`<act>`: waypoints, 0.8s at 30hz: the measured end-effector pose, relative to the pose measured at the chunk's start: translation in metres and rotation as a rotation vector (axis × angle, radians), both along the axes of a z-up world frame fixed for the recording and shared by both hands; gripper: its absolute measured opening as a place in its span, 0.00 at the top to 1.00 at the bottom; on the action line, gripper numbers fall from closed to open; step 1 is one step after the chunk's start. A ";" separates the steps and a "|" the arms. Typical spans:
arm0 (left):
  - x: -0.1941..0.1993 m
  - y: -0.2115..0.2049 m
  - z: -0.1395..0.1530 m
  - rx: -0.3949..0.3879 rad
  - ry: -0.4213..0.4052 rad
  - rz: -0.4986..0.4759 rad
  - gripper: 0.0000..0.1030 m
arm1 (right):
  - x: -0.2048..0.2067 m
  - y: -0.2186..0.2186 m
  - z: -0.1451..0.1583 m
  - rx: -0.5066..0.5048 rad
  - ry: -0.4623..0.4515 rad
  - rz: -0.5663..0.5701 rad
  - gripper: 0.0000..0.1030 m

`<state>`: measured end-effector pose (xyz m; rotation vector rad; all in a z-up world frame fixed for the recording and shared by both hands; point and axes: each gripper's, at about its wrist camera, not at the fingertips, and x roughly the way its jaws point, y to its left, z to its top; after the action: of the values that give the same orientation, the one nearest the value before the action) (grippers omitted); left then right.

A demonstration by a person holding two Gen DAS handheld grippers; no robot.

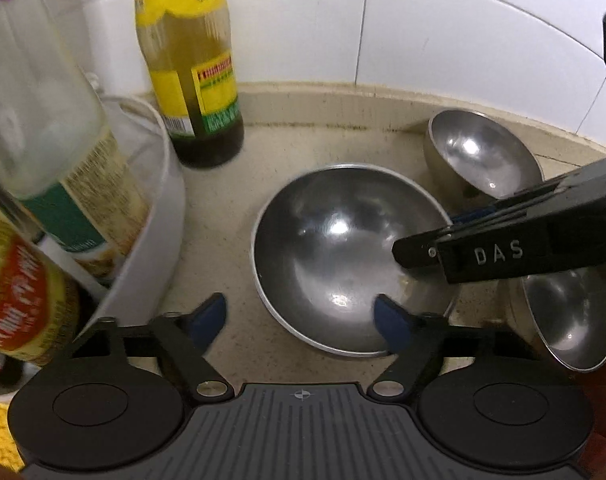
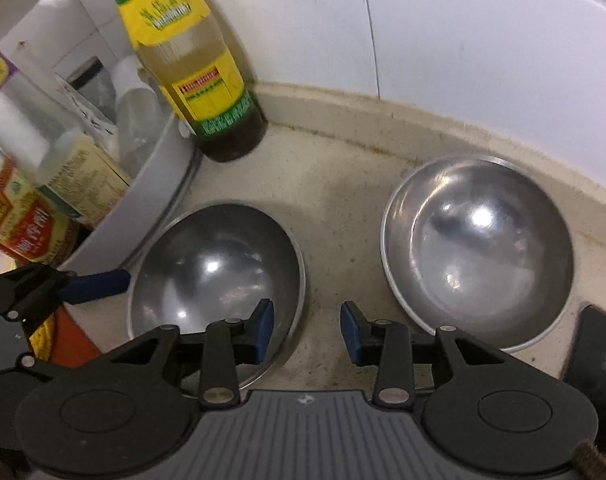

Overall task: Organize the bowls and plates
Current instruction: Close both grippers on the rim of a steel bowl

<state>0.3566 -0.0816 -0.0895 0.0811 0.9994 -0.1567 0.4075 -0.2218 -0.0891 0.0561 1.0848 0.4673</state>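
Three steel bowls sit on the beige counter. In the left wrist view a large bowl (image 1: 343, 256) lies in the middle, a smaller bowl (image 1: 483, 152) behind it at the right, and a third bowl (image 1: 563, 316) at the right edge. My left gripper (image 1: 301, 320) is open; its right finger is over the large bowl's near rim, the left finger outside it. My right gripper (image 2: 307, 330) is open and empty, one finger over the right rim of the left bowl (image 2: 219, 276), with another bowl (image 2: 479, 248) to its right. The right gripper's side (image 1: 503, 252) crosses the left wrist view.
A yellow-labelled oil bottle (image 1: 191, 64) stands by the tiled wall. A white round rack (image 1: 151, 216) with several sauce bottles stands at the left. A dark object (image 2: 595, 356) lies at the right edge of the counter.
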 end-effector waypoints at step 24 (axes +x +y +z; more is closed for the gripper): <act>-0.044 0.020 0.009 -0.032 0.092 -0.067 0.31 | -0.036 0.018 0.008 0.130 0.170 0.124 0.79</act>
<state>0.3131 -0.0621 -0.0802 0.0787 1.0860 -0.2398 0.3716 -0.2040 -0.0814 0.1457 1.2282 0.6538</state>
